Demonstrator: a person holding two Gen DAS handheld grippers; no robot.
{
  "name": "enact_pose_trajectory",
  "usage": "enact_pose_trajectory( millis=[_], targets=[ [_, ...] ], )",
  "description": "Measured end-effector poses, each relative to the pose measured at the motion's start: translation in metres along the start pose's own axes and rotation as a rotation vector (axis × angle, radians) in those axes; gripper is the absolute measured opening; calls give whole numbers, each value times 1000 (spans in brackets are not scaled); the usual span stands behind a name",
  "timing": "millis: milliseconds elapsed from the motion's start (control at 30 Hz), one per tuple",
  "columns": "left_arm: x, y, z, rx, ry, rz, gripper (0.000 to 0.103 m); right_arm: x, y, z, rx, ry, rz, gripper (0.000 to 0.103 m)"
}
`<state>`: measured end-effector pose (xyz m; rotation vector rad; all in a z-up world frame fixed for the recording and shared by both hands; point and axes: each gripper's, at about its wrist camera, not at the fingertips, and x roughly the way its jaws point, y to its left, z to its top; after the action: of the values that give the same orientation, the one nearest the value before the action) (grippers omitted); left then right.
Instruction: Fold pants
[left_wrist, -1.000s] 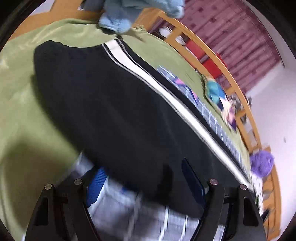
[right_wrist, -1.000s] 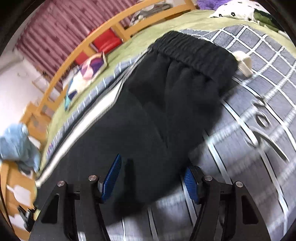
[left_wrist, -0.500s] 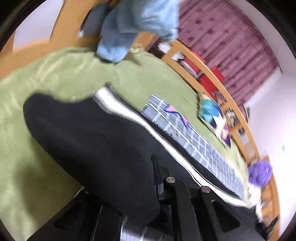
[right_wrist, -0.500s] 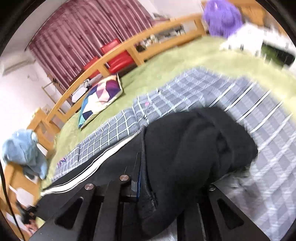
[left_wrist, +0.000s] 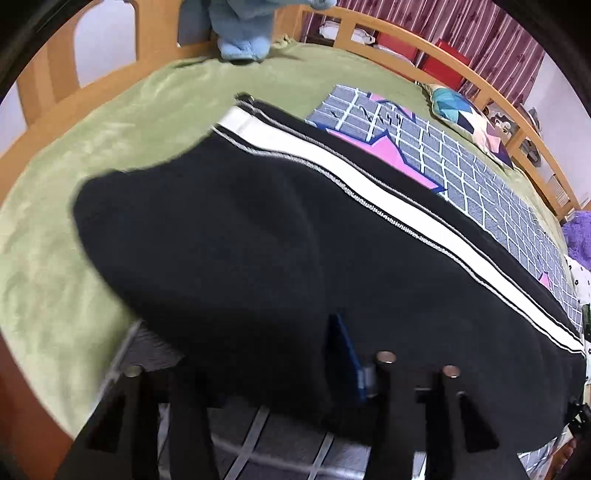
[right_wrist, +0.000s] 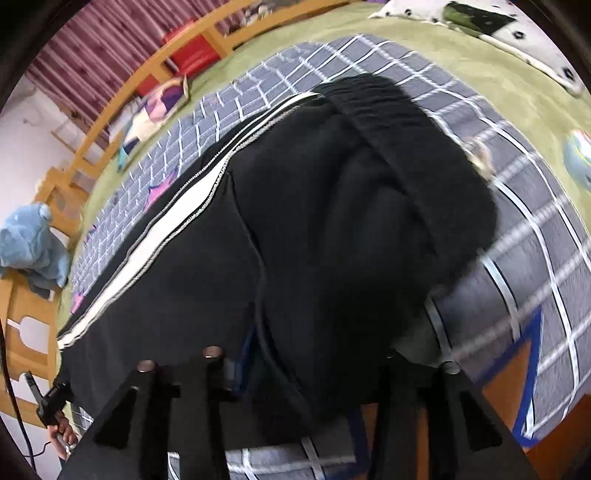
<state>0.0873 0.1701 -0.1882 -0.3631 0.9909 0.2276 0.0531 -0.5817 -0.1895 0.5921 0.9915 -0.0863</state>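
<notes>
Black pants (left_wrist: 258, 251) with a white side stripe (left_wrist: 369, 184) lie folded lengthwise on a grey checked blanket (left_wrist: 461, 162) over a green bed cover. My left gripper (left_wrist: 266, 369) is shut on the near edge of the leg end; cloth hides its left finger. In the right wrist view the pants (right_wrist: 332, 229) show their elastic waistband (right_wrist: 399, 122) at the far end. My right gripper (right_wrist: 317, 380) is shut on the near edge by the waist, with cloth draped over the fingers.
A wooden bed rail (left_wrist: 424, 48) runs along the far side. A blue plush toy (left_wrist: 243, 29) sits at the bed's end and a patterned pillow (left_wrist: 465, 114) lies by the rail. A white spotted cushion (right_wrist: 517, 33) lies beyond the waistband. The green cover (left_wrist: 74, 206) lies to the left.
Both grippers went from open around the pants' near edge to shut on it. They lifted the edge and carried it over, so a folded layer now lies across the pants.
</notes>
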Motion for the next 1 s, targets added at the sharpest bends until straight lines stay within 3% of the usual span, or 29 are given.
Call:
enact_pose_trajectory(
  millis=[100,167,267,300,333,433,500,533,600,700,833,1000],
  targets=[
    [-24,4,2,25,-52,43,70,-21,-9,5,21,-102,-9,63],
    [-33,9,1,14,-73,45,71,-18,-20,15,85,-142,-3,71],
    [-39,14,2,-15,-68,19,71,6,-38,34,234,-138,32,73],
    [-41,15,3,-17,-72,21,71,6,-42,41,265,-168,-3,65],
    [-42,15,3,-13,-75,25,71,-1,-43,47,246,-196,-4,48],
    [-50,12,4,3,-106,39,71,-35,-33,60,123,-329,94,45],
    [-53,11,6,18,-134,60,71,-28,-21,64,30,-266,-17,52],
    [-52,10,7,22,-141,69,71,-17,-20,65,-10,-190,-91,57],
    [-52,12,11,26,-146,63,71,-2,-32,59,-37,-59,-179,56],
    [-54,16,22,33,-152,35,71,-29,-41,42,-62,-88,-204,57],
    [-52,13,51,72,-167,40,71,-64,8,43,-223,-190,-293,57],
    [-22,6,100,112,-161,65,71,-45,107,63,-399,-222,-181,66]
  ],
)
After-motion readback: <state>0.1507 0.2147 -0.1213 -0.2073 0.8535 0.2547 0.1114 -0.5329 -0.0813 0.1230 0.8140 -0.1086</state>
